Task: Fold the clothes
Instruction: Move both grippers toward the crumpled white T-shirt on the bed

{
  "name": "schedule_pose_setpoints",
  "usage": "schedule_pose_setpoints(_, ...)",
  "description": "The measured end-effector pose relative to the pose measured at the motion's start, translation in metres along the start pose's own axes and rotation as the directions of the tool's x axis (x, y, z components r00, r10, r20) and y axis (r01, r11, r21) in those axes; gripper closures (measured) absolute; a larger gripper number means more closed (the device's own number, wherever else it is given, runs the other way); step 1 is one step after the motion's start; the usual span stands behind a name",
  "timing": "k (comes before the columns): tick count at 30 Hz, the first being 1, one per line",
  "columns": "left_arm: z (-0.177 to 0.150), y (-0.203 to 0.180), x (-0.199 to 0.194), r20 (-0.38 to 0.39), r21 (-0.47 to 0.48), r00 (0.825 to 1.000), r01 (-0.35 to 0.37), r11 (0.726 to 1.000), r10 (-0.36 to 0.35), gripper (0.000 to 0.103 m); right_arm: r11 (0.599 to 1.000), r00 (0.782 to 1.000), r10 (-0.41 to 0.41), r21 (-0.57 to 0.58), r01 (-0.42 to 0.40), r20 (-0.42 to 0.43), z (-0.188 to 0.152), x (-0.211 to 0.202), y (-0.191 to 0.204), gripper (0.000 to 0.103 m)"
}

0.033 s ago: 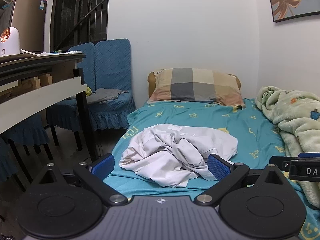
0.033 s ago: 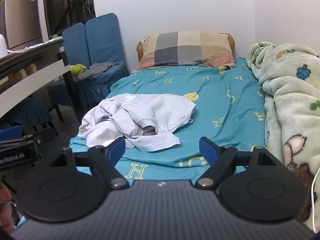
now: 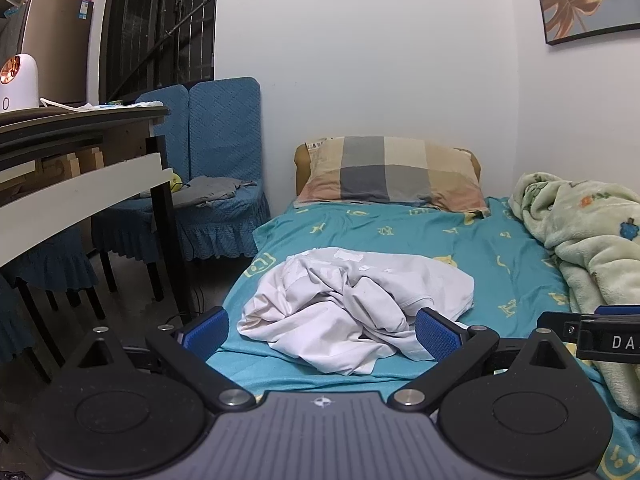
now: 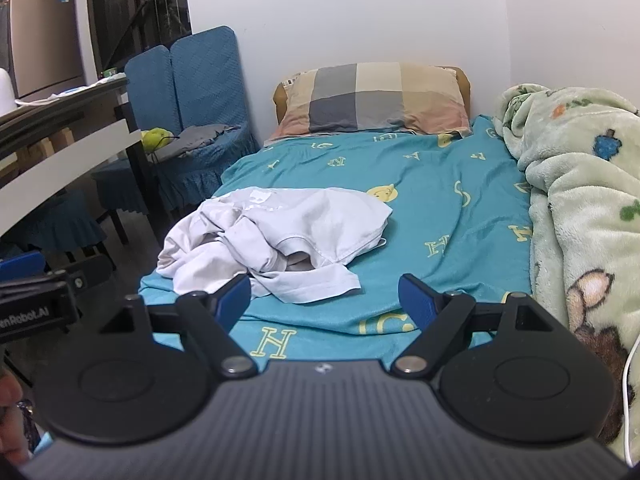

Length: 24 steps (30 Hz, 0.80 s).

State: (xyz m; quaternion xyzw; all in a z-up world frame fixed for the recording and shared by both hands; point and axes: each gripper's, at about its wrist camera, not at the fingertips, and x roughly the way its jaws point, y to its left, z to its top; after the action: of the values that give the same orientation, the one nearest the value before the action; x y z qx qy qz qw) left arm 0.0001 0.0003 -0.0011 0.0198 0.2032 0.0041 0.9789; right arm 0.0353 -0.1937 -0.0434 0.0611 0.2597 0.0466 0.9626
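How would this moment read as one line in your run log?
phase: start | left tool: open, empty | right tool: open, empty | white garment: crumpled on bed, untouched

Both views looked low from the foot of the bed (image 3: 460, 240) toward the pillow (image 3: 390, 174) — left one nearer the desk (image 3: 80, 184) side. They shared the bed, pillow and blue chairs (image 4: 188, 92).

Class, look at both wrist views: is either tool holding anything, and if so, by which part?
Nothing is held. The left tool and right tool are both open, short of the crumpled white shirt on the bed.
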Motion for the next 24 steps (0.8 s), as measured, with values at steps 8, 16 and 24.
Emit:
schedule_pose_setpoints(8,-0.005,0.006,0.006,-0.015,-0.026,1.0,0.011,1.0,-0.012,0.001,1.0,1.0,-0.006,0.013,0.006,0.019,0.005,0.002,-0.002,0.021)
schedule_pose_setpoints(16,-0.005,0.006,0.002,0.013,-0.025,1.0,0.025,0.999,-0.025,0.0,0.998,1.0,0.005,0.057,-0.006,0.026,0.005,-0.003,-0.013,0.021)
schedule_pose_setpoints(24,-0.012,0.006,0.004,0.04,-0.016,0.999,0.013,1.0,-0.012,0.0,0.999,1.0,-0.012,0.048,0.012,0.01,0.002,0.001,-0.013,0.021)
